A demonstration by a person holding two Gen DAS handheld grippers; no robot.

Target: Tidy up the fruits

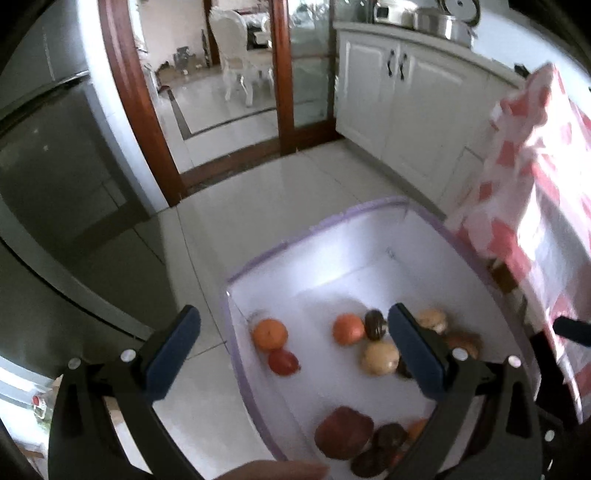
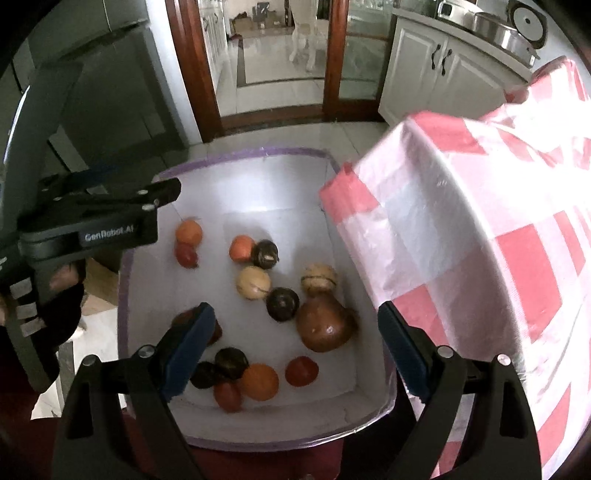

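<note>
A clear plastic bin with a purple rim (image 2: pixel 236 155) (image 1: pixel 332 214) holds several fruits: oranges (image 2: pixel 189 231) (image 1: pixel 269 334), red tomatoes (image 2: pixel 301 371) (image 1: pixel 283 362), dark round fruits (image 2: pixel 282 303) (image 1: pixel 375 324), pale round fruits (image 2: pixel 253 282) (image 1: pixel 380 357) and a big brown pear-shaped one (image 2: pixel 325 325). My right gripper (image 2: pixel 295 347) is open and empty above the bin's near half. My left gripper (image 1: pixel 293 347) is open and empty over the bin's left rim; it also shows in the right wrist view (image 2: pixel 140 206).
A table under a red-and-white checked cloth (image 2: pixel 480 240) (image 1: pixel 535 192) stands right of the bin. A dark fridge (image 1: pixel 55 166) is on the left, white cabinets (image 1: pixel 406 103) with steel pots (image 1: pixel 439 22) at the back right, a wood-framed glass door (image 2: pixel 266 55) behind.
</note>
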